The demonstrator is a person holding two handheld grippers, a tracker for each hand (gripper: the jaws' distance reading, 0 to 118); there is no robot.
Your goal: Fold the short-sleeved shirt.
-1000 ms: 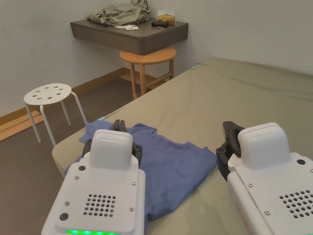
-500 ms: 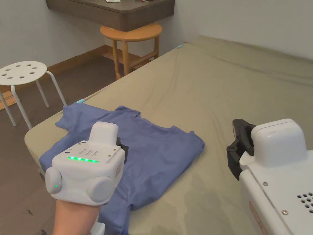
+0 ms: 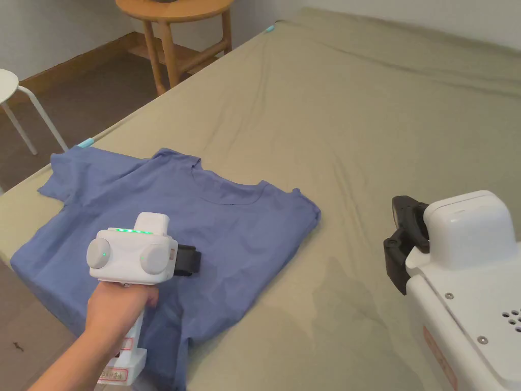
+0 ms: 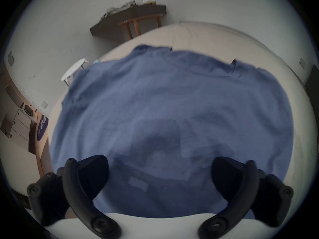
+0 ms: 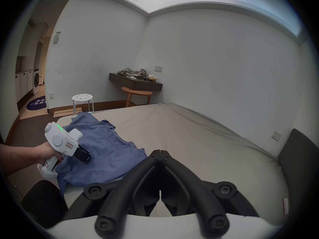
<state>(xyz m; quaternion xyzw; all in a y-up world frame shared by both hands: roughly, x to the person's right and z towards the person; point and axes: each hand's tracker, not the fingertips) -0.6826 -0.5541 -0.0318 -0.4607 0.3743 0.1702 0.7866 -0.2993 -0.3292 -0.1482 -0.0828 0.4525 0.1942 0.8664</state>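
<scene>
A blue, soft-knit short-sleeved shirt (image 3: 168, 224) lies face up near the corner of a bed covered in a plain olive-tan sheet (image 3: 366, 127), collar toward the far side, one sleeve spread toward the bed's edge and the other side apparently already turned in. The left gripper (image 4: 159, 172) hovers low over the middle of the cloth with its jaws spread wide and nothing between them. The right gripper (image 5: 160, 152) waits well apart over bare sheet, its jaws pressed together on nothing. The fabric looks light, limp and a little wrinkled, so it should drape and slide rather than hold a crease; it will likely bunch if pinched mid-panel. A better hold would be at a seam or hem, such as the shoulder seam or the bottom edge, where the doubled cloth gives the jaws something firmer.
</scene>
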